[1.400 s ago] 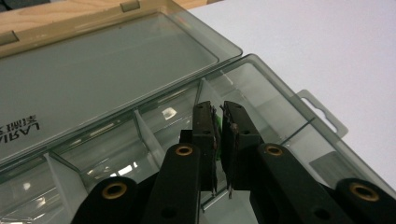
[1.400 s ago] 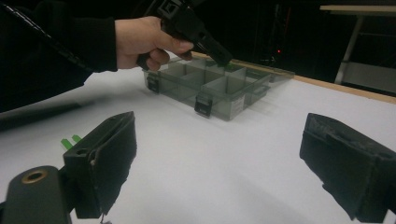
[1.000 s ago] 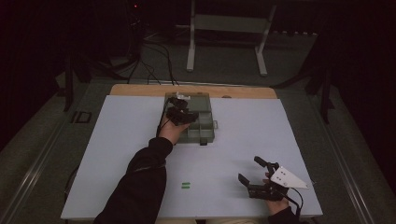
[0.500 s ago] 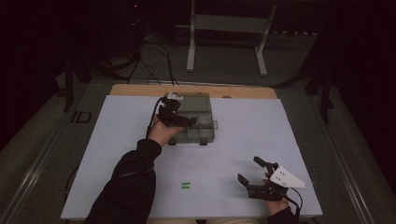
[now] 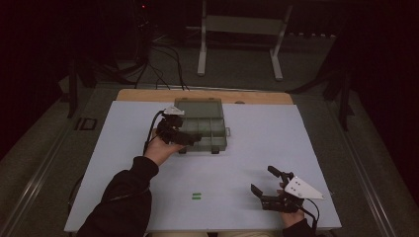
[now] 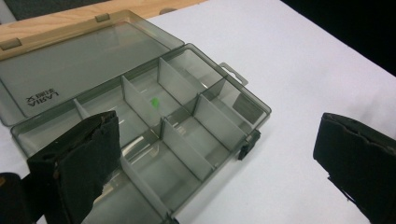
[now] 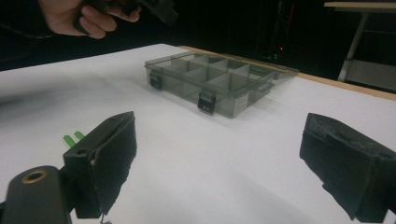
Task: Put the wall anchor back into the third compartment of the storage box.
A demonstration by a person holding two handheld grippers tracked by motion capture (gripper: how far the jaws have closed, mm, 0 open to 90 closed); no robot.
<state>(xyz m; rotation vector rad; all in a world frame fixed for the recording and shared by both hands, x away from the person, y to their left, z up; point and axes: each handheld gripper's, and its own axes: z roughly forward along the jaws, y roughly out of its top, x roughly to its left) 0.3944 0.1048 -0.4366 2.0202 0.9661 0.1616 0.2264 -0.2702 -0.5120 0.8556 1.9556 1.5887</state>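
Left tool (image 6: 215, 154) wide open over organizer box (image 6: 187, 116).

compartment box (image 6: 140, 126) | smoky clear, lid open flat | green piece (image 6: 154, 101) in middle compartment

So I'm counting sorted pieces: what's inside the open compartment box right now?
One small green piece lies in a middle compartment of the box. The other visible compartments look empty. The left tongs cover the nearest corner compartments, so those can't be checked.

Dim, dark surroundings; lit white table, soft shadows, slight blur.
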